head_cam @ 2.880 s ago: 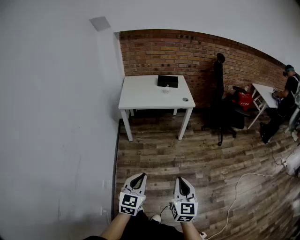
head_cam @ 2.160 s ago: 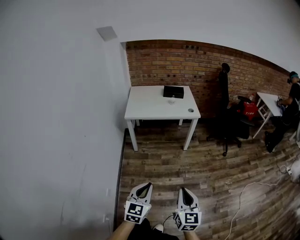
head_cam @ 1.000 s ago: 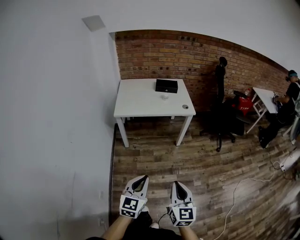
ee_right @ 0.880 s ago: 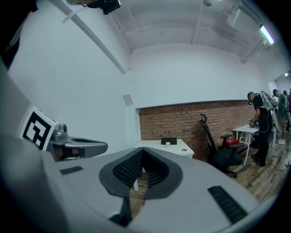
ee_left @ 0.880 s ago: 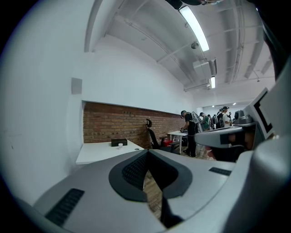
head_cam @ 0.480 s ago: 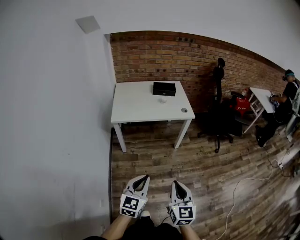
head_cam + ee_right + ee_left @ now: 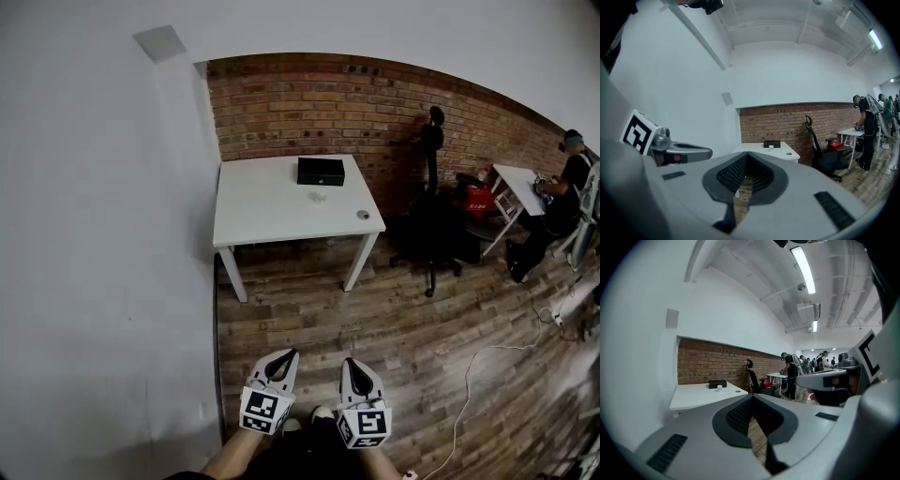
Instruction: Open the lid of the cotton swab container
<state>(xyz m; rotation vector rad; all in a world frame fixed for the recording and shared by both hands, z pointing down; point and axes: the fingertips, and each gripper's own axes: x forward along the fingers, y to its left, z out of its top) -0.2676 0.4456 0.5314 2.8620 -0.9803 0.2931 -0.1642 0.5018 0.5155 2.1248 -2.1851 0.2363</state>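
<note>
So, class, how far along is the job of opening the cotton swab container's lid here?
Done: nothing yet. In hand: left gripper and right gripper are shut and empty, over the floor, well short of the white table. Left: reach the table, where a small white item, probably the container, sits near the black box, too small to read its lid; then open it.

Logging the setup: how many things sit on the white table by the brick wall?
3: a black box at the back edge, a small white object just before it, a small round grey object near the right front corner.
</note>
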